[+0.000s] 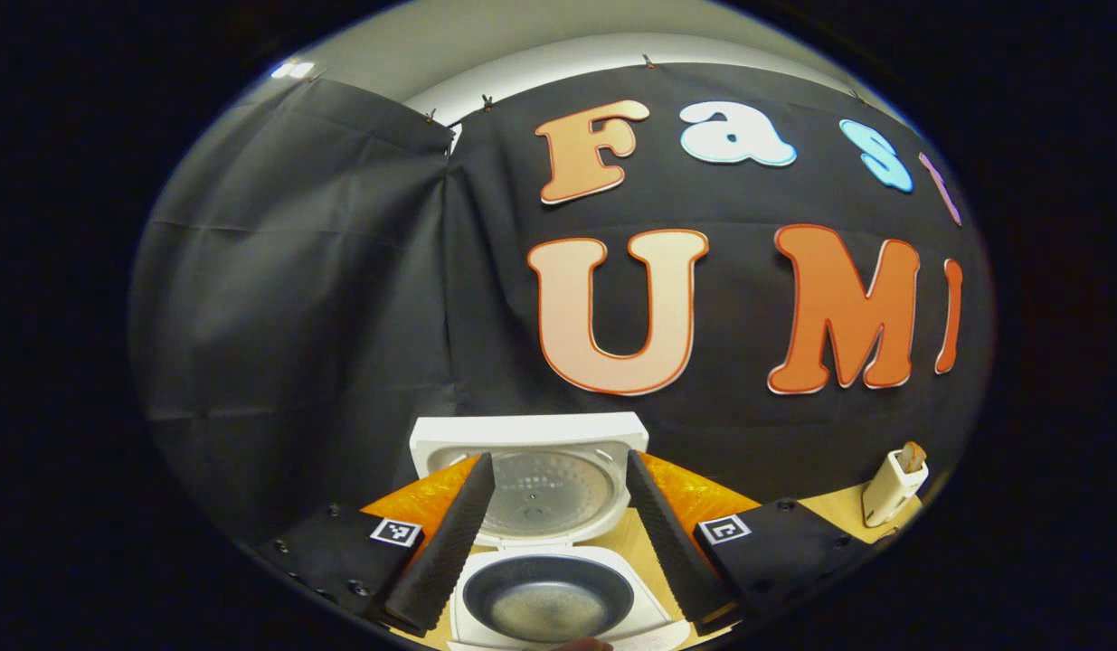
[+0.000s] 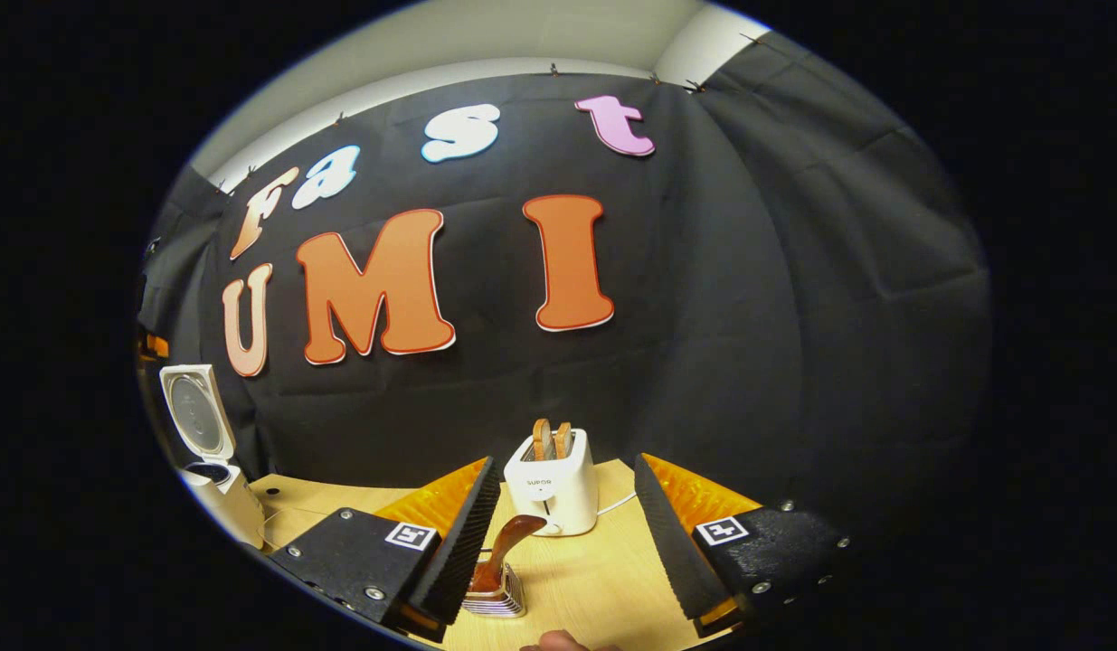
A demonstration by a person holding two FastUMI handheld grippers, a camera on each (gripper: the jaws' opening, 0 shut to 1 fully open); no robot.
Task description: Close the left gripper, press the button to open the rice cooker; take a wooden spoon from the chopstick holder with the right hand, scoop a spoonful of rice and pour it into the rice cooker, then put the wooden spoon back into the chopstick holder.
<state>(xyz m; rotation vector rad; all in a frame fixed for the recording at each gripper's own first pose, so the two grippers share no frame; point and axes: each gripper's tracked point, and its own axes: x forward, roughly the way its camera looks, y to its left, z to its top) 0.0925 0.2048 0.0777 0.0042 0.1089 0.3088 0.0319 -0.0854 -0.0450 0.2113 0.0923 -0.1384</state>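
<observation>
Now the left gripper hangs w/ fingers spread wide, holding nothing; the rice cooker sits between them, lid up, dark inner pot showing below. Toaster stands off to the right on the wooden table. Right gripper also spread wide, nothing in its grip. Wooden spoon stands in the chopstick holder, just beside the left finger; can't tell if touching. Rice cooker appears far left in the right gripper view.
</observation>
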